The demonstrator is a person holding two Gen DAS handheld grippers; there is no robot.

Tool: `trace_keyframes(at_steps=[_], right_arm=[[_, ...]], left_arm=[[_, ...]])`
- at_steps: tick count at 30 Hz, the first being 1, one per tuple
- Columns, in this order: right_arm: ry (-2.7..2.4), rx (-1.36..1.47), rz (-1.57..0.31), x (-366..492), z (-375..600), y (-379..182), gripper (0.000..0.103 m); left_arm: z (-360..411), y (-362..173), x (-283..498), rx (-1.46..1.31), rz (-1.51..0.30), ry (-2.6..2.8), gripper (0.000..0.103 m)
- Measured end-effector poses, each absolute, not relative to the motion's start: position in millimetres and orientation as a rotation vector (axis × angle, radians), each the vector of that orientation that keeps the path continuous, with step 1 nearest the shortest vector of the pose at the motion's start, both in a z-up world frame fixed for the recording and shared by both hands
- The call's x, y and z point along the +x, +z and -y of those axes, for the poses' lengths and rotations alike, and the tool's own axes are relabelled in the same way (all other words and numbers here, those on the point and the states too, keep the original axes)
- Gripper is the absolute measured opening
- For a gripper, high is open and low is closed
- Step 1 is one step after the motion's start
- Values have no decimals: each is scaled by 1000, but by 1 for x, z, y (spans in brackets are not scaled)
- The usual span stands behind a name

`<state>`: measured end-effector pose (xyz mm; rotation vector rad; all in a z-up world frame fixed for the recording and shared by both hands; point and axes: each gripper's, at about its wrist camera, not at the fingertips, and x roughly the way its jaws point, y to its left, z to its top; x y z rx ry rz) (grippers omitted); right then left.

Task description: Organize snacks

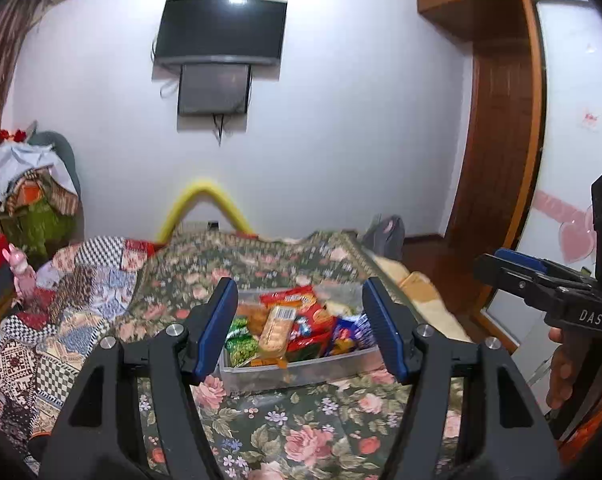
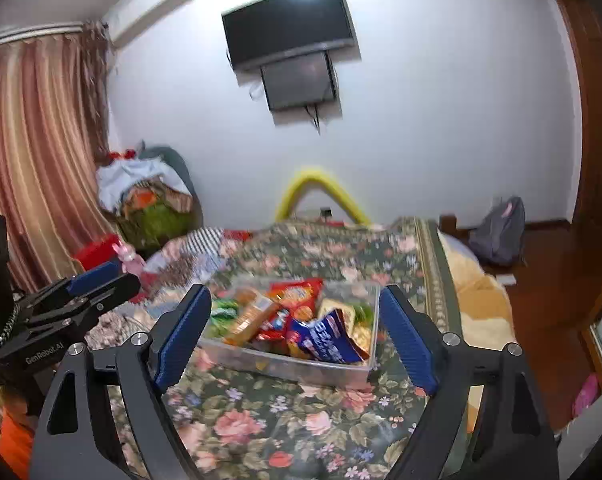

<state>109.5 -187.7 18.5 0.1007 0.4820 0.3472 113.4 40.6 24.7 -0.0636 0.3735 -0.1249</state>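
A clear plastic bin full of snack packets sits on the floral bed cover. It holds a red chip bag, a tan biscuit pack, green packets and a blue packet. My left gripper is open and empty, held above and short of the bin. In the right wrist view the bin shows the blue packet at its front. My right gripper is open and empty, also short of the bin. Each gripper appears at the edge of the other's view.
A patchwork quilt lies on the bed's left. A laundry pile, curtain and red box stand at the left. A wall TV, yellow foam tube, grey backpack and wooden wardrobe are beyond.
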Motion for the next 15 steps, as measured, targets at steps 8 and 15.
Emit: trace_keyframes(at_steps=[8,15], right_arm=[[359,98,-389,61,181,43,92],[324,62,-359,48,173,38,103]], left_arm=[[-33,43,60,-58,-280,-109,85],[-32,38,48,-41,-269,-86,94]])
